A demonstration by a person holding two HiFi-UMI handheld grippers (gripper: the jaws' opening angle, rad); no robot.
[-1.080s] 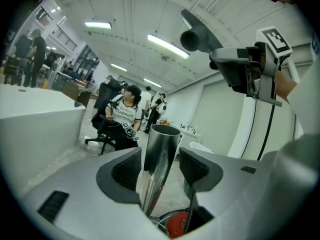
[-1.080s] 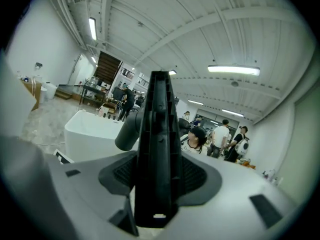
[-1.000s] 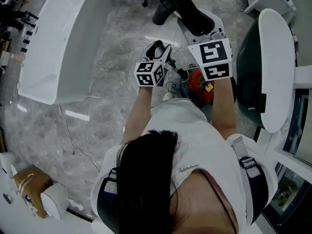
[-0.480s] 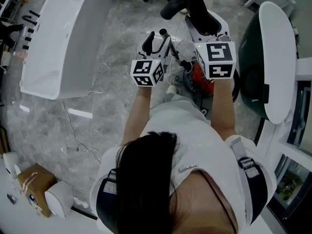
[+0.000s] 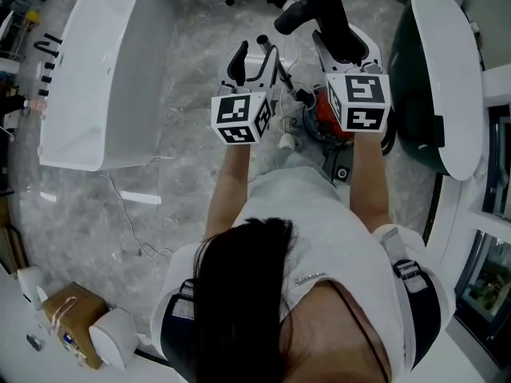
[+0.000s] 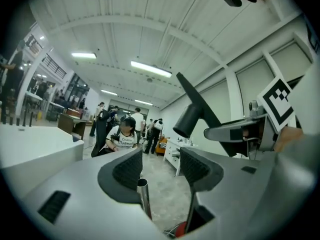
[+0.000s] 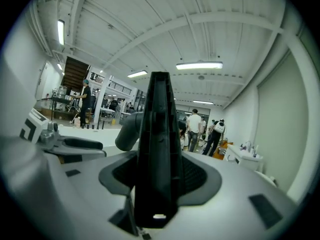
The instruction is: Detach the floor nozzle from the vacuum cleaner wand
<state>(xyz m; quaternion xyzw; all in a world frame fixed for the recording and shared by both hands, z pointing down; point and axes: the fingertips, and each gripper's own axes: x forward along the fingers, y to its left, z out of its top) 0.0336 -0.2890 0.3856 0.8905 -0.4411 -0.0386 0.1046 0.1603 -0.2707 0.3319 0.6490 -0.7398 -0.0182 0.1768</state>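
The black floor nozzle (image 5: pixel 327 10) sticks out ahead of my right gripper (image 5: pixel 343 50), which is shut on it. In the right gripper view the nozzle (image 7: pixel 159 149) fills the gap between both pads. Its grey neck socket (image 5: pixel 291 14) hangs free in the air, apart from the wand. The silver wand (image 5: pixel 262 41) rises from the red vacuum body (image 5: pixel 323 118). My left gripper (image 5: pixel 254 62) is open. In the left gripper view the wand's open end (image 6: pixel 143 196) shows low between the jaws, close to the left pad, with a gap on the other side.
A long white table (image 5: pixel 104 70) stands at the left. A green and white chair shell (image 5: pixel 447 78) is at the right. A thin cable (image 5: pixel 120 214) trails over the marble floor, with a cardboard box (image 5: pixel 68 317) nearby. Several people stand far off in the gripper views.
Both grippers have shifted up in the head view. The left one has risen beside the wand's end, and the right one has carried the nozzle a little to the right.
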